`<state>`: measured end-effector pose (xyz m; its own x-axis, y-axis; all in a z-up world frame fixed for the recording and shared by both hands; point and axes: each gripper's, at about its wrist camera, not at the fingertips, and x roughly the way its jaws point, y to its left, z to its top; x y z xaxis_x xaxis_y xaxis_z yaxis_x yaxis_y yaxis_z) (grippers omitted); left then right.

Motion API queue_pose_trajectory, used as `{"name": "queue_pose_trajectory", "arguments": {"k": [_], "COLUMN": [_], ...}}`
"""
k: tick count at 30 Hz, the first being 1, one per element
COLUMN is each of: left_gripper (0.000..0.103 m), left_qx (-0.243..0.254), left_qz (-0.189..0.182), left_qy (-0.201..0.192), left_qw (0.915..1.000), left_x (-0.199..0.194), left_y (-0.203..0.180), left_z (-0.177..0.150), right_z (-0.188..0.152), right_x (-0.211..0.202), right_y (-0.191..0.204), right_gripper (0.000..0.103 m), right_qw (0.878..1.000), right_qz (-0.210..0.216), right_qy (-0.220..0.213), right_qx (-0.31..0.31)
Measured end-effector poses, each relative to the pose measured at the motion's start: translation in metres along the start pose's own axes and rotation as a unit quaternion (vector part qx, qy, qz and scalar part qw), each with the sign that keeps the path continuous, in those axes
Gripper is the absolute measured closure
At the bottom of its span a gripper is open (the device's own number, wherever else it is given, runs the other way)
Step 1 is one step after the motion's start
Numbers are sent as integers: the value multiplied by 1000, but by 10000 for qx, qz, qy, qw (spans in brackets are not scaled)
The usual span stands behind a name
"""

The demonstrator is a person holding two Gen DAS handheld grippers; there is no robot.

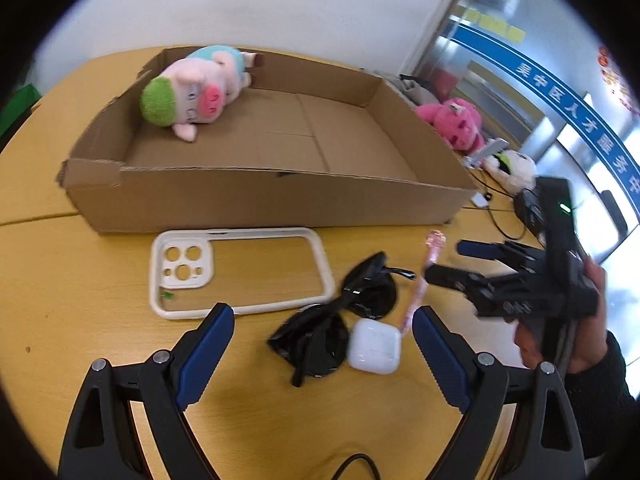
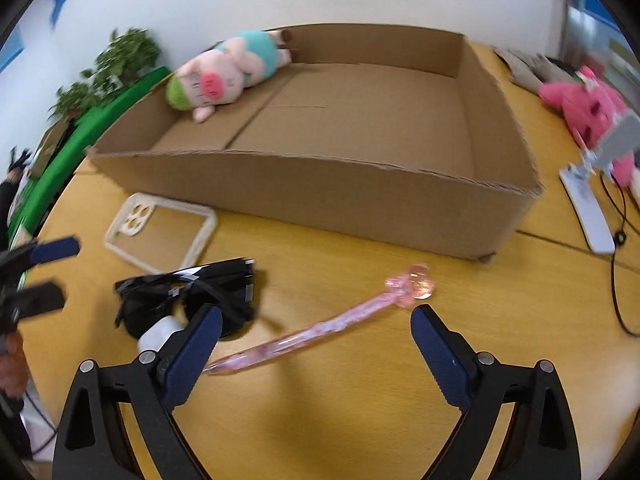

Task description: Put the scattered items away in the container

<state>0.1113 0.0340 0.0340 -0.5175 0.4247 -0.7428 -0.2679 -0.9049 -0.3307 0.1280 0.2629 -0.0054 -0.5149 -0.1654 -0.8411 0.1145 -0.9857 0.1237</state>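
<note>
A shallow cardboard box [image 1: 280, 204] [image 2: 320, 196] stands on the wooden table, with a plush pig [image 1: 196, 90] [image 2: 224, 74] lying in its far left corner. In front of it lie a cream phone case [image 1: 236, 272] [image 2: 160, 232], black sunglasses [image 1: 340, 312] [image 2: 188, 292], a white earbuds case [image 1: 374, 346] [image 2: 158, 334] and a pink pen [image 1: 420, 284] [image 2: 320, 328]. My left gripper [image 1: 322, 324] is open above the sunglasses and earbuds case. My right gripper [image 2: 316, 324] [image 1: 444, 260] is open above the pink pen.
A pink plush toy [image 1: 460, 122] [image 2: 588, 108] and a white plush [image 1: 512, 166] lie to the right of the box. A white phone stand [image 2: 592, 200], cables [image 2: 616, 264] and a black device [image 1: 532, 204] are there too. Green plants [image 2: 108, 68] stand at the left.
</note>
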Motion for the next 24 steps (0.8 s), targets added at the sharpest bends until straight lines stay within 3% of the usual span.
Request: {"name": "queue_pose_trajectory", "arguments": {"k": [7, 10, 13, 15, 18, 19, 24], "left_gripper": [11, 14, 31, 37, 52, 55, 64], "left_qx": [795, 1000, 1105, 1133, 1077, 1060, 1201], "left_qz": [-520, -633, -690, -679, -638, -638, -455], "left_qy": [270, 502, 727, 884, 1073, 1127, 1345], "left_qw": [9951, 9917, 9888, 9873, 9863, 9859, 9826], "left_x": [23, 41, 54, 64, 76, 80, 93], "left_y": [-54, -72, -86, -91, -94, -95, -102], "left_z": [-4, -3, -3, -3, -3, -4, -9], "right_z": [4, 8, 9, 10, 10, 9, 4], "right_x": [21, 23, 23, 22, 20, 19, 16], "right_y": [-35, -38, -42, -45, -51, -53, -58], "right_gripper": [15, 17, 31, 54, 69, 73, 74], "right_qw": [9956, 9957, 9957, 9957, 9954, 9953, 9958], "right_qz": [-351, -409, -445, -533, -545, -536, -294], "right_qy": [266, 255, 179, 156, 139, 134, 85], "right_qx": [831, 795, 789, 737, 774, 796, 868]}}
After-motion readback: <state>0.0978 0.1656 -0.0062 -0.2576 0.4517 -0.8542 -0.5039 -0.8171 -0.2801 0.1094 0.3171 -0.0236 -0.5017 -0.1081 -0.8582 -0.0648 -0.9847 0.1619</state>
